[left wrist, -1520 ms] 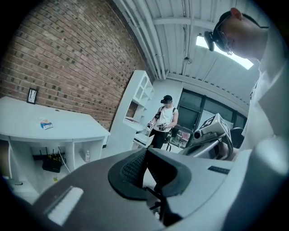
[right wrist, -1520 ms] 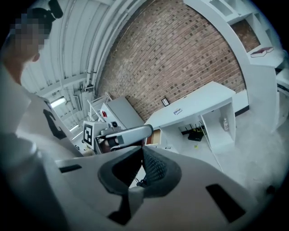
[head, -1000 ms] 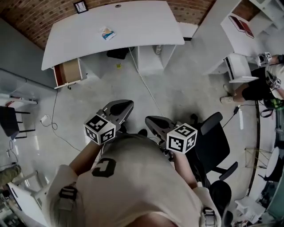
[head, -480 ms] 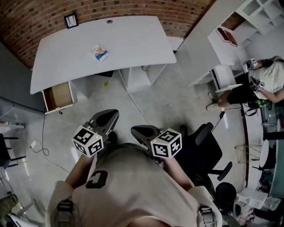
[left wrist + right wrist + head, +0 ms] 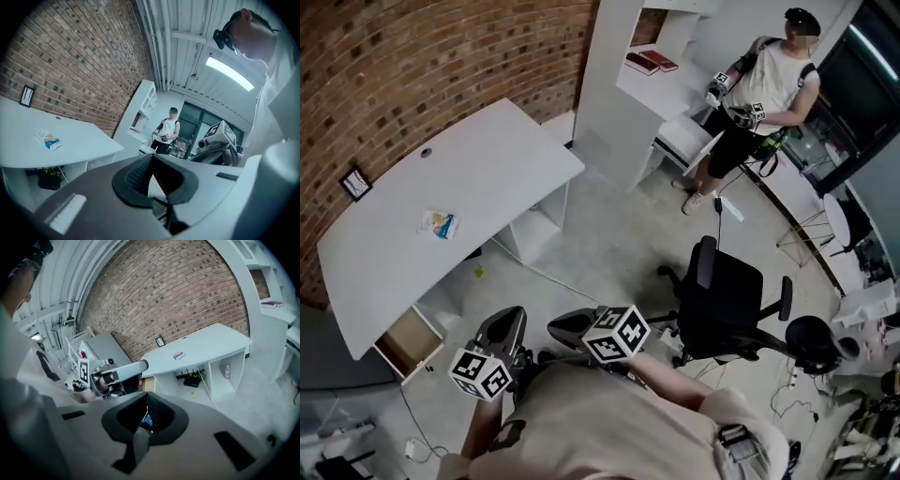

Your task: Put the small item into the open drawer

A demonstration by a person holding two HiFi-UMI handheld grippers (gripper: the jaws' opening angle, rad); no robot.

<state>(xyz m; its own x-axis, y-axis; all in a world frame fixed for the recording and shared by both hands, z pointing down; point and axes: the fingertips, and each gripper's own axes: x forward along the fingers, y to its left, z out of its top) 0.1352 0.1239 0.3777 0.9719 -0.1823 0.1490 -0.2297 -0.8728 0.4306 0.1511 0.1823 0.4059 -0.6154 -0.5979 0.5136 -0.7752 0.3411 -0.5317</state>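
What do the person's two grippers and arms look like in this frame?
The left gripper and right gripper have grey bodies with black ribbed jaw pads. Each carries a white cube printed with black square markers: left cube, right cube. The person wears a light short-sleeved T-shirt with a dark emblem and dark buckled straps.

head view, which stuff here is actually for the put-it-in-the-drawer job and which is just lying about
For the job:
- small packet on the desk
- open drawer
- left gripper and right gripper, both shut

Just lying about:
- picture frame
- office chair
- books
- other person
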